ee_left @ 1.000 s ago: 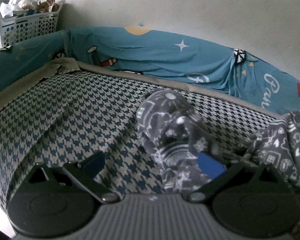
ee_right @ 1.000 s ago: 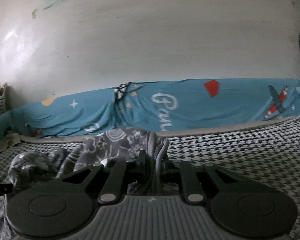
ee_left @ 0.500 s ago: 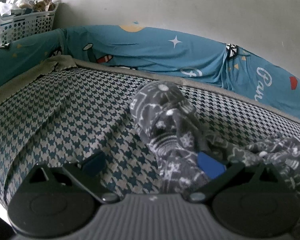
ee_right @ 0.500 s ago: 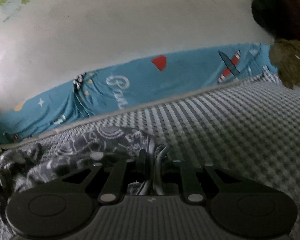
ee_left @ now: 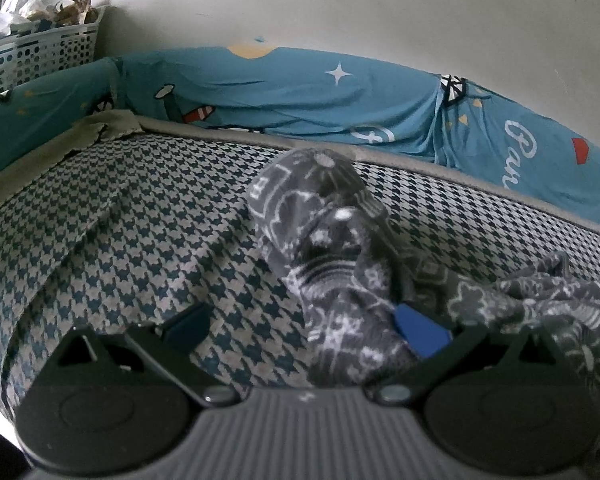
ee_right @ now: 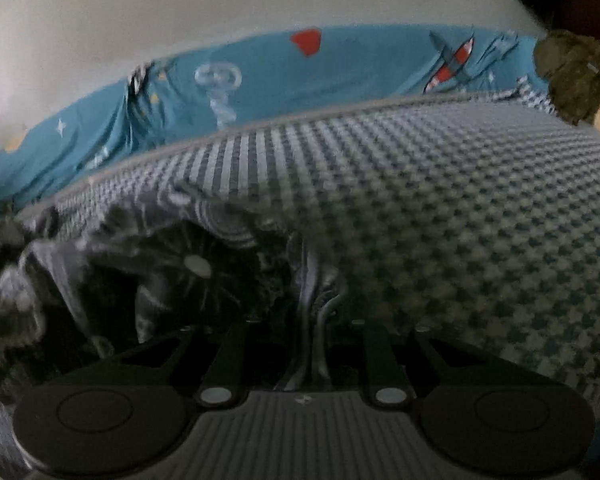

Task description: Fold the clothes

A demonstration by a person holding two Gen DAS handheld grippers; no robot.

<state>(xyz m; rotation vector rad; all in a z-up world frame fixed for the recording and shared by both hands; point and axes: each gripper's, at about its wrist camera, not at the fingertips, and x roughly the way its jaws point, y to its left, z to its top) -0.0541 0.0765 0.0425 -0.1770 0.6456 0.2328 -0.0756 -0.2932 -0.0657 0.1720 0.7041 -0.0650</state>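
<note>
**A:** Where is the garment lying?

**B:** The grey patterned garment point(ee_left: 324, 248) is lying bunched on the houndstooth bed point(ee_left: 140, 216). In the left view it is running as a rumpled roll from the near edge up toward the far edge, where a blue sheet point(ee_left: 300, 92) is lining the wall, then trailing off to the right side.

**A:** What are the tongs doing?

**B:** The left gripper point(ee_left: 300, 328) is standing with its fingers spread wide; the roll is lying between them, against the blue pad point(ee_left: 418, 330) on the right. The right gripper point(ee_right: 314, 332) is pinching a fold of the garment point(ee_right: 204, 264) between closed fingers, low over the bed point(ee_right: 460, 208).

**A:** Anything else?

**B:** A white basket point(ee_left: 40, 54) is sitting beyond the far left corner.
</note>
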